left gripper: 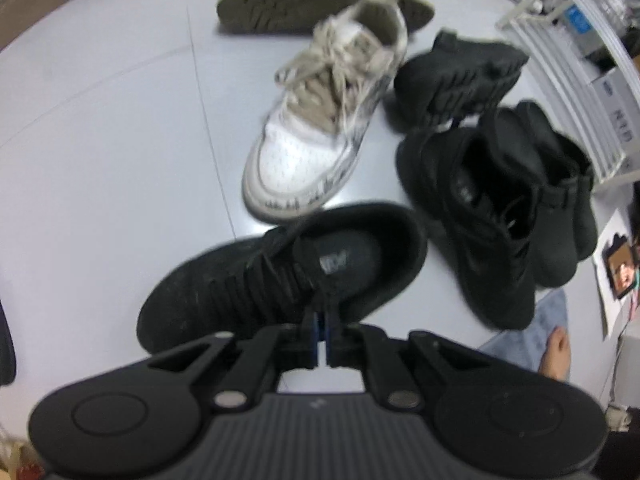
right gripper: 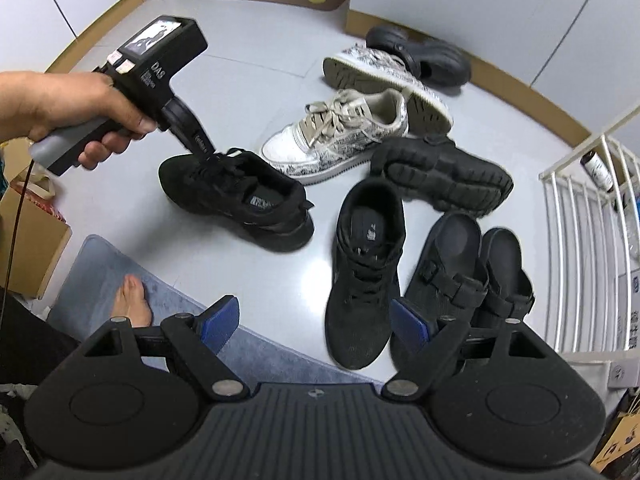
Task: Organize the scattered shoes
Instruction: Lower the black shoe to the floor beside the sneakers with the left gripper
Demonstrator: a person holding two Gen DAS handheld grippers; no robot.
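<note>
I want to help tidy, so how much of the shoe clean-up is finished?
Almost nothing looks done yet: shoes lie scattered on the floor. A white sneaker stands upright while its match lies tipped on its side. In hand: the left gripper is shut on a black sneaker at its tongue. The right gripper is open, holding nothing. Left: the other black sneaker, the strap shoes and the rest.

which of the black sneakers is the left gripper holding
The left-hand black sneaker: the left gripper is shut on its tongue. The other black sneaker lies untouched.
</note>
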